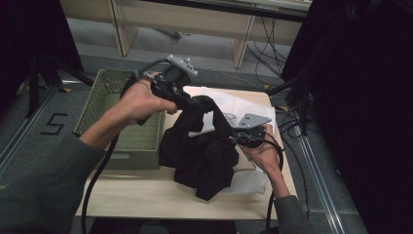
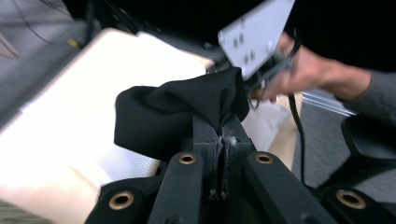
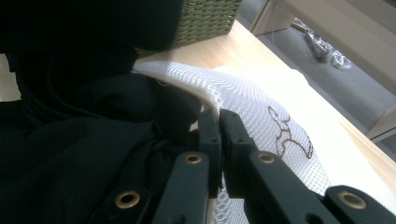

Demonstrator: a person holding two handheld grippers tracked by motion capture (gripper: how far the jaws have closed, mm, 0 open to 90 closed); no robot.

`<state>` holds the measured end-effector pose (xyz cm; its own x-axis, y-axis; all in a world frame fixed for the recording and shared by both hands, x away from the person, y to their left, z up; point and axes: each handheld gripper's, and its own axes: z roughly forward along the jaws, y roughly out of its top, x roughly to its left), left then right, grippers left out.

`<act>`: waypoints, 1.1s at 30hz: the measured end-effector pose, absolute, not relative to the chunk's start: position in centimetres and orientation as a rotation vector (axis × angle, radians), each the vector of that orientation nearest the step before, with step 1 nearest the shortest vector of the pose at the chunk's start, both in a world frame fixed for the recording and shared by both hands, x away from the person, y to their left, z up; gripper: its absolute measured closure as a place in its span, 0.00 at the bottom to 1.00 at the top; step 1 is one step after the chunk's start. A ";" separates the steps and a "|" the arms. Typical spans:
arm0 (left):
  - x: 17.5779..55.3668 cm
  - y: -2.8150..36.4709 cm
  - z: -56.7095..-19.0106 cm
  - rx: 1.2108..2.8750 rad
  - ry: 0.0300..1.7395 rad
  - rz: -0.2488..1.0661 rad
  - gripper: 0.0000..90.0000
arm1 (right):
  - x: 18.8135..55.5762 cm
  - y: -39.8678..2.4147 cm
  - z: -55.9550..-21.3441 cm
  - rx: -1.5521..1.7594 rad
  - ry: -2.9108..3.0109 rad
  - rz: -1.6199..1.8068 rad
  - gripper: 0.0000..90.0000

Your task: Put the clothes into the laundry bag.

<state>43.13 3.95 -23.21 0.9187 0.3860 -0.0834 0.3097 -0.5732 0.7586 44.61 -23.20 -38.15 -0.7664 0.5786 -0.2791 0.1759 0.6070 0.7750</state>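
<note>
Soft black cloth garment [image 1: 202, 156] draped over a white mesh cloth [image 1: 243, 105] on the light wooden counter [image 1: 146, 195], left gripper [image 1: 192, 102] pinched tight on one raised end, right gripper [image 1: 234, 136] pinched tight on another fold (lower down), green woven basket [image 1: 109, 87] just beside

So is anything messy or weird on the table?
Nothing broken or spilled. The black garment hangs bunched between the left gripper and right gripper, and the white mesh cloth under it lies rumpled.

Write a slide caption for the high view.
Both claws, left and right, pinch a black garment above a white mesh cloth, beside a green basket.
</note>
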 end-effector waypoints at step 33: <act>47.9 -6.5 -40.6 2.331 0.740 0.136 0.80 | 44.4 -23.5 -38.2 0.599 2.331 1.027 0.99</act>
